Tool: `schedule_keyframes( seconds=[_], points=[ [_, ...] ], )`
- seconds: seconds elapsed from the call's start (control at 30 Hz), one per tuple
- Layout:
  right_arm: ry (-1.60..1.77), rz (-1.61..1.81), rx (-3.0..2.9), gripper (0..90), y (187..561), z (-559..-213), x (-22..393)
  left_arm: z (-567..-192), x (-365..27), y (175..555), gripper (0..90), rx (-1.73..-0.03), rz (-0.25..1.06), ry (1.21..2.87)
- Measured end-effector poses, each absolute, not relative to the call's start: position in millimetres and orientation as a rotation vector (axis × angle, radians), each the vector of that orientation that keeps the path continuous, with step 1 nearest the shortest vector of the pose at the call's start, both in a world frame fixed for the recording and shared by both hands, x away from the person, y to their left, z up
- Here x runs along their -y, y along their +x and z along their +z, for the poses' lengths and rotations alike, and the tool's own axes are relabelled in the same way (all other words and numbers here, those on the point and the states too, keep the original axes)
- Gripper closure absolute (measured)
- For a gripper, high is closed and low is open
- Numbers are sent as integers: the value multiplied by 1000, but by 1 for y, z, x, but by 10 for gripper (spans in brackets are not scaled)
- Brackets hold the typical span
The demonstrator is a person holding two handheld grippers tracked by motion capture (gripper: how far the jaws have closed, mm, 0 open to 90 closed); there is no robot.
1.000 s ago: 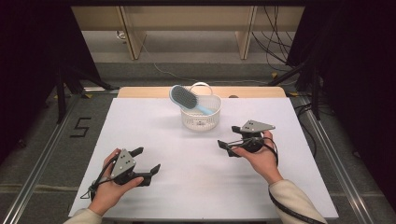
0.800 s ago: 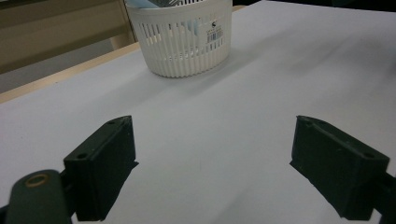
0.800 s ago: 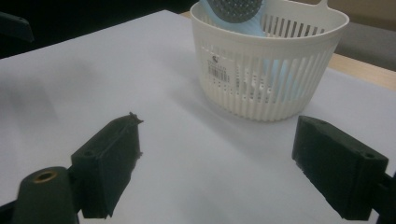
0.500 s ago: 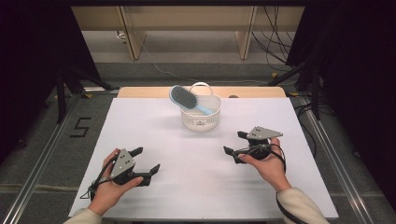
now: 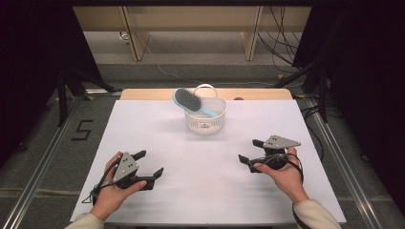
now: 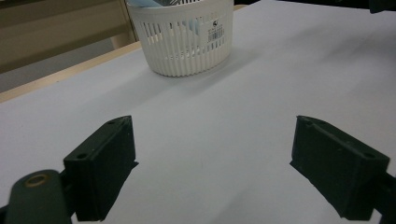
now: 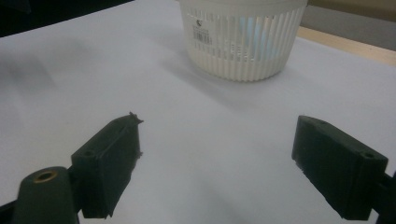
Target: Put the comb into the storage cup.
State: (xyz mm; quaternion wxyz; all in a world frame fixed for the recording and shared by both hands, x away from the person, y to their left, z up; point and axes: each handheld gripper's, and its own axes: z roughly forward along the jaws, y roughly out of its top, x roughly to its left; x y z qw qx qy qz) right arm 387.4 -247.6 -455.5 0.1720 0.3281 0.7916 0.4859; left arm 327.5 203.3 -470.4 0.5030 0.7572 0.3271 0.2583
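Left hand-held gripper (image 5: 145, 164) and right hand-held gripper (image 5: 249, 151) sat jaws wide, empty, low over the white bench (image 5: 205, 191). White slotted plastic basket (image 5: 205, 117) at 12 o'clock held a grey-and-blue hairbrush (image 5: 187, 99). Probably light, rigid, slippery; grip the handle or rim.

Bright overhead light, dark surround, pics maybe soft.

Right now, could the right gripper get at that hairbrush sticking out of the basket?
Probably yes. The right gripper is open with nothing in it, and bare white table lies between it and the white basket. The hairbrush leans out over the basket's rim with its head exposed.
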Motion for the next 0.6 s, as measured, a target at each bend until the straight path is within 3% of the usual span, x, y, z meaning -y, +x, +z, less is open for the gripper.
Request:
schedule_keyframes(
  seconds=[0.6],
  points=[
    [955, 1358, -2230, 159, 366, -461, 270, -470, -206, 328, 132, -797, 631, 1830]
  ],
)
